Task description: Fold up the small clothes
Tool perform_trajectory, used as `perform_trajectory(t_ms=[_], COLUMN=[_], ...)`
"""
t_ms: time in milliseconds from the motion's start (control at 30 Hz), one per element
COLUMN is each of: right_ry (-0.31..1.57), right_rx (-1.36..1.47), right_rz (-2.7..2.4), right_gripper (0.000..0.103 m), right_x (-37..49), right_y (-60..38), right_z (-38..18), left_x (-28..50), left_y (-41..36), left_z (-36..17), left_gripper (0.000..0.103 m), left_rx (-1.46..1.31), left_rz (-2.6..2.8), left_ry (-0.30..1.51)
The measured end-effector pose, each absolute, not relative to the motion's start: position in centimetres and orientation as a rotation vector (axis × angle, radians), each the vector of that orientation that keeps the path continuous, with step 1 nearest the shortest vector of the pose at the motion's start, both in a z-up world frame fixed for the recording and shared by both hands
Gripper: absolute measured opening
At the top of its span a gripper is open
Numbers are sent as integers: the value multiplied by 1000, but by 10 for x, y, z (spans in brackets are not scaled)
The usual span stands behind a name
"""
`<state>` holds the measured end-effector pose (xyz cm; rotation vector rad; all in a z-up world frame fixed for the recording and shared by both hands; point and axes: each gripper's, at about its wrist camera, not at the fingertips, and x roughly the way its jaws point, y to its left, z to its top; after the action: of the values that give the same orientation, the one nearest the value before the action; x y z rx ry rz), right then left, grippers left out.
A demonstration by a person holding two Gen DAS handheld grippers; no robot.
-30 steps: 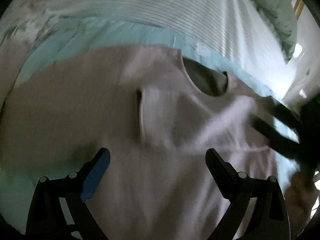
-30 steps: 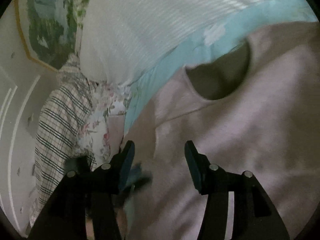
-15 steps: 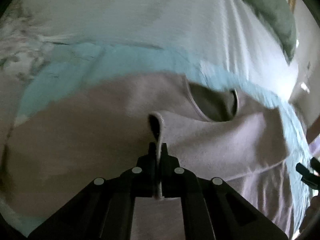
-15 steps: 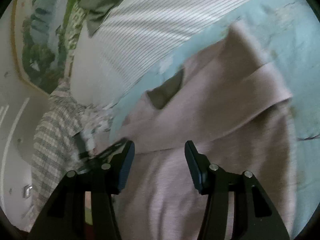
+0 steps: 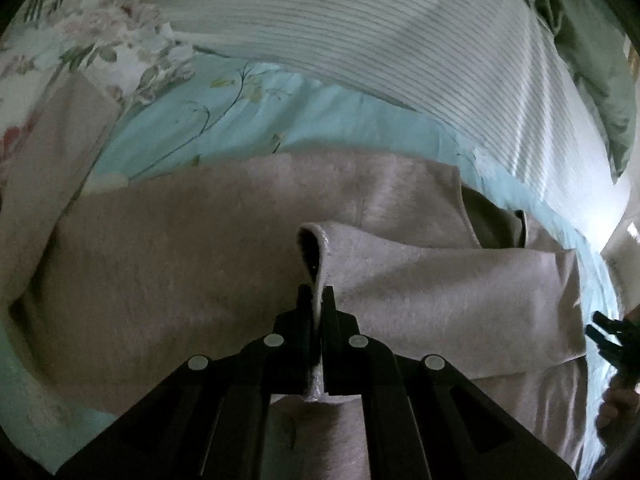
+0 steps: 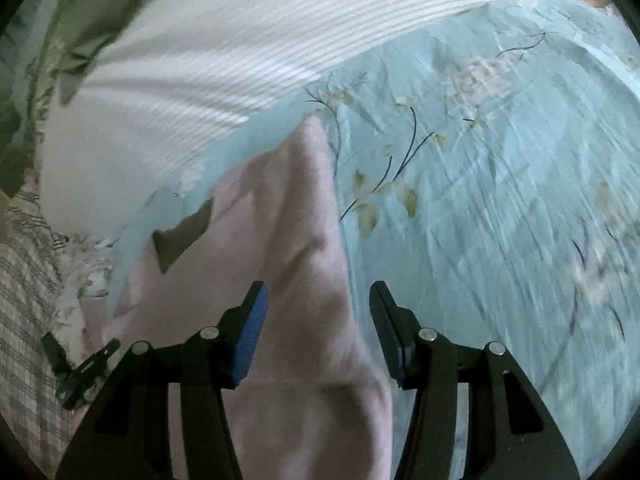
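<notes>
A striped white pillow [image 5: 400,40] borders the fuzzy pink sweater [image 5: 180,280] on the floral bed sheet [image 6: 480,160]. Left gripper [image 5: 316,300] clamps the sleeve cuff [image 5: 320,248]; right gripper [image 6: 320,312] stands apart, empty.

A light blue bedsheet [image 6: 480,184] printed with thin dark stems, leaves and pale flowers covers the bed. A white striped cover [image 5: 380,32] lies along its far edge, with a grey-green cloth [image 5: 592,64] bunched beyond it. A floral-print fabric [image 5: 100,40] and a checked cloth [image 6: 24,300] lie beside the striped cover.
</notes>
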<state>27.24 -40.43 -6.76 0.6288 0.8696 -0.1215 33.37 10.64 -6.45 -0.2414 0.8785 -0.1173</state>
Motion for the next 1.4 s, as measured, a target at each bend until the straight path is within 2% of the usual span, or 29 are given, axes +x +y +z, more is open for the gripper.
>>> perform_trajectory(t_ms=[167,200,233,467,567,667,700,733,800,900,967,1033,1067,1100,1133,1167,1233,1400], right_ry=[945,952,961,935,969,888,884,906,977,1001,988,957,942,931,926,921,921,954], right_rx=[580,551,507,493,451,428,409,381,347,374,423,438,453,468,473,473,473,503], right_rz=[-118,-114,-114,-167,-265,-258,-175,-119,-45,-95,-138,-124,-91,-54,-36,-21,22,102], right_gripper=[54,36,8,7,9,12,20,39,49,43,46,50,53,61,65,66,67,67], right_x=[304,308,311,304,301,285,284,287,294,291,284,275,270,265,260,256,249,236], right_y=[-405,-402,-398,-415,-415,-394,-376,-363,-343,-352,-360,-358,-354,-349,-345,-338,-324,-294], right_z=[-90,-92,-89,-76,-78,-59,-57,-59,-74,-92,-84,-72,-67,-61,-59,-57,-55,-64], left_x=[338,339,339,341,347,347,347,348,347,340,333,327,323,321,318,316,318,351], left_y=[103,104,103,80,77,77,77,77,79,98,119,139,155,163,175,188,208,252], left_z=[-67,-67,-68,-64,-72,-75,-76,-77,-77,-76,-73,-69,-65,-62,-59,-56,-51,-49], left_gripper=[2,2,2,2,2,3,3,3,4,8,14,14,18,23,36,50,61,71], left_rx=[-236,-240,-241,-200,-193,-190,-189,-188,-184,-195,-207,-208,-218,-227,-241,-253,-265,-252], left_rz=[-101,-101,-103,-147,-156,-177,-181,-185,-175,-140,-104,-53,-22,-10,12,50,118,258], left_ry=[884,889,896,900,924,929,931,934,936,943,936,925,911,901,888,874,852,849])
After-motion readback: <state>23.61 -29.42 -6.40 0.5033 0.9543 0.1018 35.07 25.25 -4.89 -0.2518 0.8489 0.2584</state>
